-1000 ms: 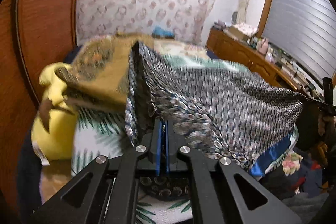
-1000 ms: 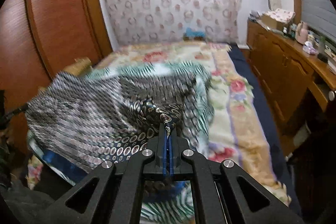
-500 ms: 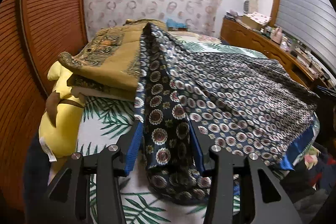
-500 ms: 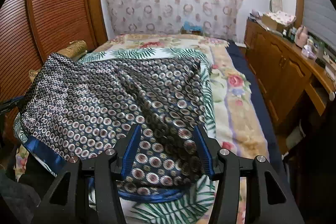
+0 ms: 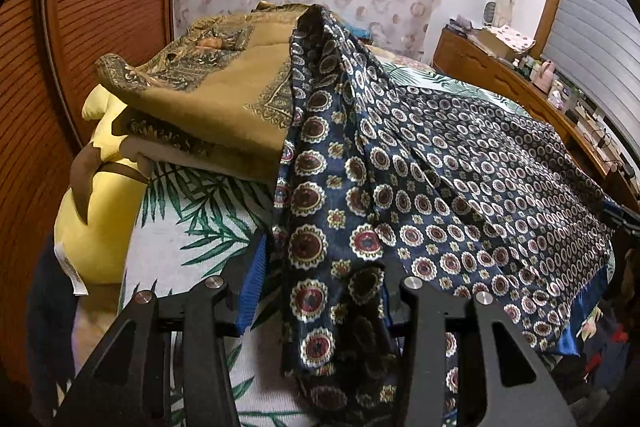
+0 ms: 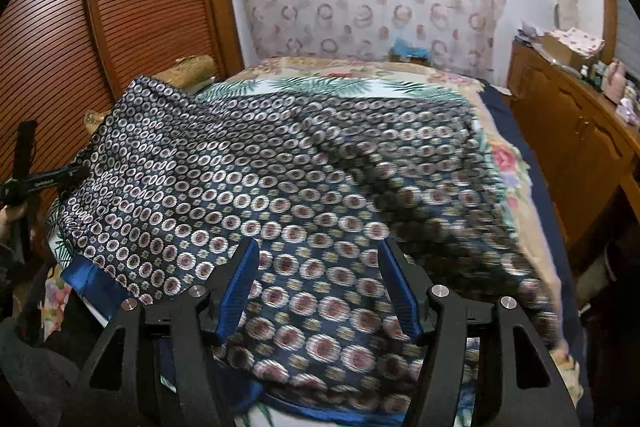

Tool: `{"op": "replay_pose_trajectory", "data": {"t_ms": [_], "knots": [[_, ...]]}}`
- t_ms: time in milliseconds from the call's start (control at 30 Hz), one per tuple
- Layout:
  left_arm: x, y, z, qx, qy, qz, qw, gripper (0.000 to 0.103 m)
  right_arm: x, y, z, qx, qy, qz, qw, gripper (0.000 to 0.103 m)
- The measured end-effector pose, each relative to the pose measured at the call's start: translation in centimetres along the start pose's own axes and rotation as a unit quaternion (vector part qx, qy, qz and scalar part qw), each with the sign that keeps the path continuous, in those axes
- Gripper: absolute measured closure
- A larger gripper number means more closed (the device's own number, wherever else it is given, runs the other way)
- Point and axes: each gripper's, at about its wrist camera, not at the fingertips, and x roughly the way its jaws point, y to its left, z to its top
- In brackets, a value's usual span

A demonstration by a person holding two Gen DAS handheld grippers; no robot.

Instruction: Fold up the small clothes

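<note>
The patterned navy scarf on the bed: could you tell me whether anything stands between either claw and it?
Nothing visible does. The navy scarf lies directly between the open left claw's fingers, and it likewise runs between the open right claw's fingers. The folded mustard cloth sits off to the left, partly under the scarf's far edge.

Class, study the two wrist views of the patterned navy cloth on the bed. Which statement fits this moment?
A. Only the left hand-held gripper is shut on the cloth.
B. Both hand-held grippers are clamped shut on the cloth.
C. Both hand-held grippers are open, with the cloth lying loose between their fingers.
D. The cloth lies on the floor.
C: the left hand-held gripper and right hand-held gripper both show blue fingers spread wide, with the cloth unpinched between them.
</note>
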Motion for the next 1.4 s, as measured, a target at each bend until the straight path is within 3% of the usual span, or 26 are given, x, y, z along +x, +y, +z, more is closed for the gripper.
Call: {"op": "replay_pose_trajectory", "data": {"t_ms": [233,300,367,700,833,1000,1200,1400], "knots": [[0.5,-0.1,0.3,-0.004,-0.004,-0.017,0.9998,0.059,2.1,0.5,0.2,-0.019,0.018,-0.014,1.0,0.039],[0.6,-0.2,0.3,-0.002,-0.004,-0.023,0.9997,0.092,2.4,0.5,0.1,-0.016,0.02,-0.012,1.0,0.039],[0.5,-0.5,0.4,-0.005,-0.002,-0.049,0.9988,0.098,2.4,0.2,-0.1,-0.011,0.021,-0.01,1.0,0.039],[-4.3,-5.4,3.1,0.044,-0.066,-0.089,0.9929,0.1,0.8,-2.1,-1.0,0.024,0.003,-0.009,1.0,0.039],[-4.4,-6.3,4.0,0.056,-0.064,-0.081,0.993,0.1,0.1,-2.7,-1.6,0.032,-0.002,-0.004,0.999,0.039],[-4.6,-9.2,5.4,0.074,-0.07,-0.109,0.9888,0.1,-0.3,-2.9,-2.2,0.035,-0.008,-0.001,0.999,0.039],[-4.9,-15.7,8.3,0.126,-0.078,-0.157,0.9765,0.1,-2.0,-4.3,-2.5,0.048,-0.022,-0.001,0.999,0.039],[-4.4,-23.9,10.1,0.192,-0.073,-0.203,0.9575,0.1,-4.2,-5.5,-2.9,0.063,-0.041,-0.006,0.997,0.039]]}}
